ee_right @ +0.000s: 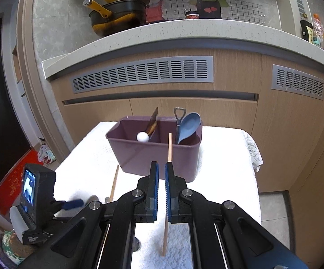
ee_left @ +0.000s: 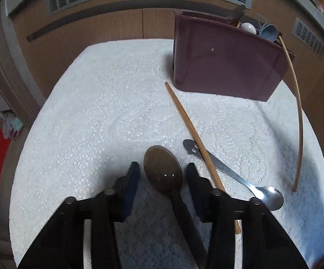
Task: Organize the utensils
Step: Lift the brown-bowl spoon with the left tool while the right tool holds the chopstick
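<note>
Beside the brown spoon (ee_left: 163,170), chopstick (ee_left: 191,132) seemingly overlapping steel spoon (ee_left: 238,177)

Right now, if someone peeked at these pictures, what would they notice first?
Probably the dark wooden spoon lying on the white cloth, right between the open left fingers. Then the purple bin at the back of the cloth, and the chopstick that the right gripper pinches, tip pointing toward it.

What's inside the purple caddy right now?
The purple caddy has two compartments. The left one holds a white ball-like item and a dark utensil. The right one holds a blue spoon and a metal handle. Their lower ends are hidden by the walls.
</note>
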Motion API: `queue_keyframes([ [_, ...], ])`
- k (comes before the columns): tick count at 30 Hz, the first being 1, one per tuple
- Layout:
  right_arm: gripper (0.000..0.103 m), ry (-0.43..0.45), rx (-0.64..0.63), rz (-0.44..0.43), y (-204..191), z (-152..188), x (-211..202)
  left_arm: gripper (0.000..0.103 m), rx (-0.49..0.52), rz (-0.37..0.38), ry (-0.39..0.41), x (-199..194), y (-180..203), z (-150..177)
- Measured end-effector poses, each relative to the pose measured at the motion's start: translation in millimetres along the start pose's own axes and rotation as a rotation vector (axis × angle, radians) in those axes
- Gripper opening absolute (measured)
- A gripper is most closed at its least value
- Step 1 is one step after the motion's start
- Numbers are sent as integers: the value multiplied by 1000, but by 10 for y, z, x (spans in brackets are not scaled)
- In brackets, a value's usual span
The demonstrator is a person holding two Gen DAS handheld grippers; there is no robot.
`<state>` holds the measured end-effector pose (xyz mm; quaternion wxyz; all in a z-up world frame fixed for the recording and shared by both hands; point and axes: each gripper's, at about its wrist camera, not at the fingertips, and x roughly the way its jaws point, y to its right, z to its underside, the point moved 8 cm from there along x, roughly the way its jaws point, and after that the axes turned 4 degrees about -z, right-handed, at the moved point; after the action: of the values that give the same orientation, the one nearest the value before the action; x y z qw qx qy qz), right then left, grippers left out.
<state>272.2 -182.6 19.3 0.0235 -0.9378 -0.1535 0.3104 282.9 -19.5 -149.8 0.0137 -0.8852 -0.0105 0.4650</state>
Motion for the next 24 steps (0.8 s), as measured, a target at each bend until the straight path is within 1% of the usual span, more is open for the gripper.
queue_keyframes([
  [3,5,-19,1,-13,17,83,38,36,-10,37,16,-48,-24,6],
  [4,6,-26,7,-19,33,109,52,36,-13,57,31,-94,-25,4],
  [7,6,-58,21,-15,133,186,147,36,-14,80,95,-282,-49,-44],
  [9,17,-96,4,1,176,239,265,36,-15,90,128,-393,-76,-88],
  [10,32,-107,-5,9,186,248,323,36,-15,92,147,-441,-82,-110],
  [11,50,-117,-15,16,192,254,391,36,-16,92,167,-496,-89,-130],
  [12,56,-127,-18,30,208,254,489,36,-13,95,186,-546,-90,-151],
  [13,56,-139,-20,36,210,251,573,36,-11,97,197,-556,-100,-173],
  [16,54,-189,-34,47,203,260,868,36,-21,125,213,-616,-117,-226],
  [17,45,-203,-34,52,199,268,952,36,-27,135,219,-628,-126,-243],
  [19,8,-267,-24,30,175,322,1107,36,-34,153,242,-673,-141,-286],
  [20,5,-275,-12,13,158,321,1111,36,-33,161,260,-728,-140,-310],
  [21,5,-257,-20,10,122,288,1065,36,-30,168,280,-785,-139,-343],
  [23,5,-214,-53,36,75,201,938,36,-17,178,332,-947,-126,-472],
  [24,5,-183,-53,31,49,129,847,36,-13,189,354,-1026,-120,-546],
])
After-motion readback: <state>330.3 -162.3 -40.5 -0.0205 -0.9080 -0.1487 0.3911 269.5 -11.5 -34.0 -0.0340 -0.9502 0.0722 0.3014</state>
